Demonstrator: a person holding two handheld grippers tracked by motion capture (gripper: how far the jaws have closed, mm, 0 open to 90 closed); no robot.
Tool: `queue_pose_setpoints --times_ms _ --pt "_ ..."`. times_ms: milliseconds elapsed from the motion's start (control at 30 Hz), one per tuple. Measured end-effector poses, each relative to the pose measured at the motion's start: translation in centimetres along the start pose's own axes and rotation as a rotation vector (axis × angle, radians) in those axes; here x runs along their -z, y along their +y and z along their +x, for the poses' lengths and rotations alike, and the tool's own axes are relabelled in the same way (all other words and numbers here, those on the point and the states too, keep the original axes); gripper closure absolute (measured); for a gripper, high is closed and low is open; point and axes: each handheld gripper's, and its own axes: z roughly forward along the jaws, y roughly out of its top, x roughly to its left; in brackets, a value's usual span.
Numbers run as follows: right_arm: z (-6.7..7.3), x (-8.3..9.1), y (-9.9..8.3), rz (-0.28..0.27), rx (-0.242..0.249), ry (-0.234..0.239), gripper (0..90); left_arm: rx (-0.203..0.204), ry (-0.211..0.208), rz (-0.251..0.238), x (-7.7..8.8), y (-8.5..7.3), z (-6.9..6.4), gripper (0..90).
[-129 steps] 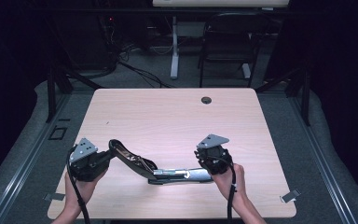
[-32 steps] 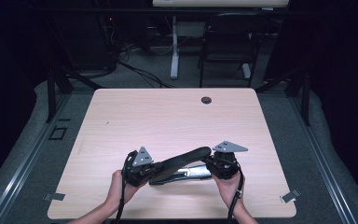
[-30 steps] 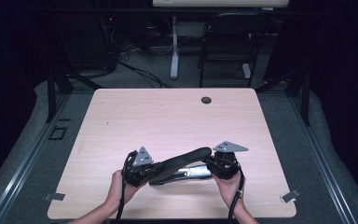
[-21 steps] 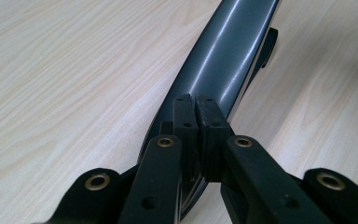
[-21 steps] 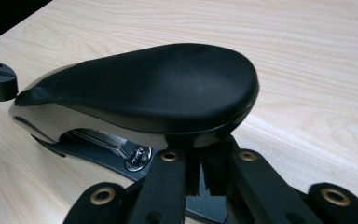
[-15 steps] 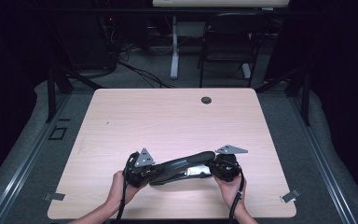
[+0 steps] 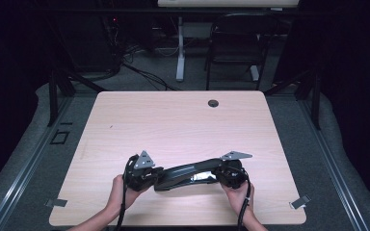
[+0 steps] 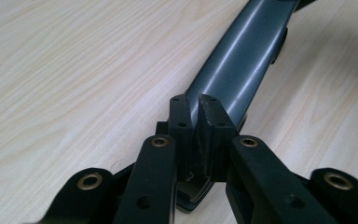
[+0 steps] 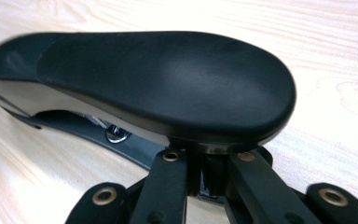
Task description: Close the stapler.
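Stapler (image 7: 189, 174) lies near the front edge of the table (image 7: 183, 120), arm closed down on its base. Left gripper (image 7: 147, 176) pinches the thin rear end; its fingers (image 8: 182, 122) have just been opening slightly, plastic between them. Right gripper (image 7: 227, 176) is clamped at the broad front end. Judged step: closing done; next, let go cleanly without shifting it. Pale wood top; dark room, chair (image 7: 233, 45) behind.
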Motion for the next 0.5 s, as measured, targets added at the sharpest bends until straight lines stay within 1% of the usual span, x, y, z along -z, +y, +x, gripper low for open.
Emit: queue_pose_setpoints --times_ms 100,133,167,200,267,333,400,500 --pt "-0.3 0.1 -0.2 0.010 0.001 -0.006 88.5 0.015 0.005 -0.005 0.4 0.1 0.6 74.8" --pt "-0.4 0.1 -0.2 0.005 0.000 -0.011 88.5 0.026 0.012 -0.013 0.4 0.1 0.8 72.2" --pt "-0.4 0.2 -0.3 0.015 0.002 -0.011 88.5 0.029 0.013 -0.004 0.5 0.1 1.0 69.5" --pt "-0.5 0.2 -0.4 0.015 0.010 -0.016 88.6 0.034 0.021 -0.001 0.6 0.1 1.2 64.6" --pt "-0.9 0.3 -0.6 0.029 0.001 -0.020 88.6 0.045 0.030 -0.008 0.6 0.1 1.6 59.7" --pt "-1.1 0.3 -0.7 0.029 0.000 -0.032 88.6 0.053 0.040 -0.002 0.7 0.1 2.0 53.7" --pt "-1.4 0.4 -0.5 0.032 0.025 -0.054 88.6 0.061 0.053 -0.003 0.8 0.1 2.3 49.5" --pt "-1.9 0.5 -0.5 0.023 0.020 -0.070 88.7 0.077 0.059 0.000 1.0 -0.1 3.0 43.2"
